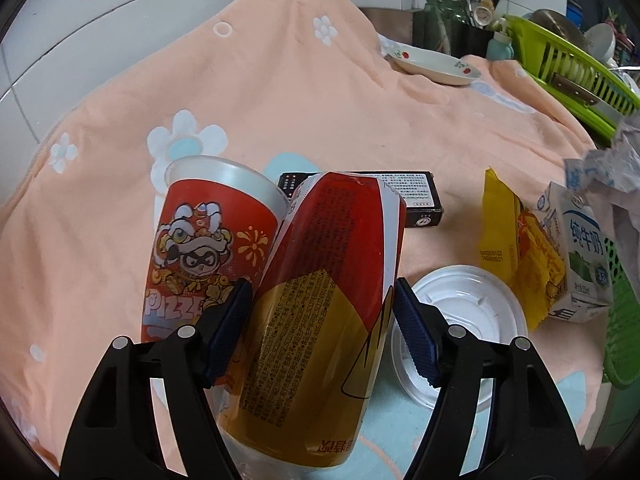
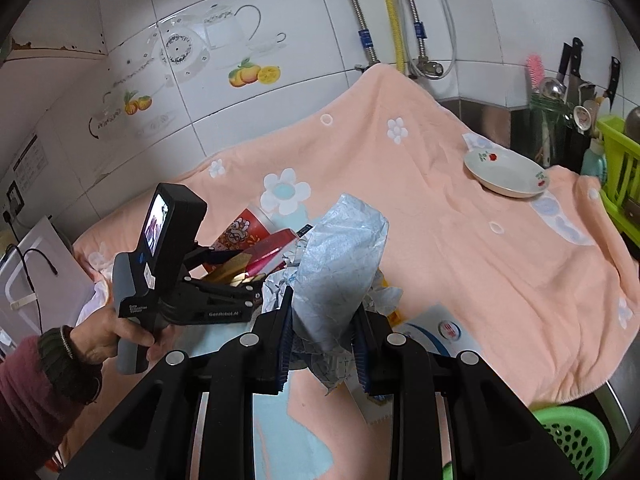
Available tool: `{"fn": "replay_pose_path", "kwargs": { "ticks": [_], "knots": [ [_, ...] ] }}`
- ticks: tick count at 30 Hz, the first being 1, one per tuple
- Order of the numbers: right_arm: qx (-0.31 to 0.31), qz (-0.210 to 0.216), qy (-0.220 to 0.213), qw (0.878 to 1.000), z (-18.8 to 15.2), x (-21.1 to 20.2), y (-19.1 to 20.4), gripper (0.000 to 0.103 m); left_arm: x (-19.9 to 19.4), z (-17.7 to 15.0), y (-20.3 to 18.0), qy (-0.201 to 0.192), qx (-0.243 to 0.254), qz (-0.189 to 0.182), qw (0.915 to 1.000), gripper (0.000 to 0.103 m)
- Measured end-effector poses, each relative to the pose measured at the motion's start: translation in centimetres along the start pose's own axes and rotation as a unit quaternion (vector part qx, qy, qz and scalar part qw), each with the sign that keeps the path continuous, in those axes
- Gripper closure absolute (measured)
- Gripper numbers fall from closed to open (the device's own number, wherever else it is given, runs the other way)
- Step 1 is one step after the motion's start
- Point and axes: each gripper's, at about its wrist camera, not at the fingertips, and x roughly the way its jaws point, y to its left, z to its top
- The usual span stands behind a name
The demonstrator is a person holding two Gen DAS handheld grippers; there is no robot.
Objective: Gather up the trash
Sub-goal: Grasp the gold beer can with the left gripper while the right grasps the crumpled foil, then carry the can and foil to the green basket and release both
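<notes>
Red-gold can clamped in left hand-held gripper; right hand-held gripper clamps crumpled paper.

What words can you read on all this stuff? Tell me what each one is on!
"PIZZ": red paper cup with the lion cartoon; the rest is hidden by the left gripper.
"纯牛奶": white milk carton.
"GenRobot.AI": left gripper's body, seen from the right wrist camera.
Too small or blurred: the fine print on the red and gold bottle, black box, yellow packet and crumpled paper in the right gripper.
</notes>
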Motion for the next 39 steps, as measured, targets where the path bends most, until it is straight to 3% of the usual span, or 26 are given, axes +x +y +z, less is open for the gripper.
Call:
{"fn": "replay_pose_path", "kwargs": {
  "ticks": [16, 25, 39],
  "knots": [
    [0.017, -0.023, -0.02, 0.999, -2.9, -5.7, -1.8, 0.078, -8.3, -1.8, -1.1, -0.058, -0.05, -0.031, 0.9966, 0.035],
    [0.025, -0.061, -0.023, 0.998, -6.2, -9.8, -3.5, 0.077, -12.4, -3.2, -6.0, -0.076, -0.035, -0.072, 0.9939, 0.035],
    [0.095, -0.153, 0.021, 0.983, -14.5, -14.2, -11.3, 0.07, -14.7, -3.4, -16.2, -0.076, 0.023, -0.155, 0.9847, 0.035]
  ]
}}
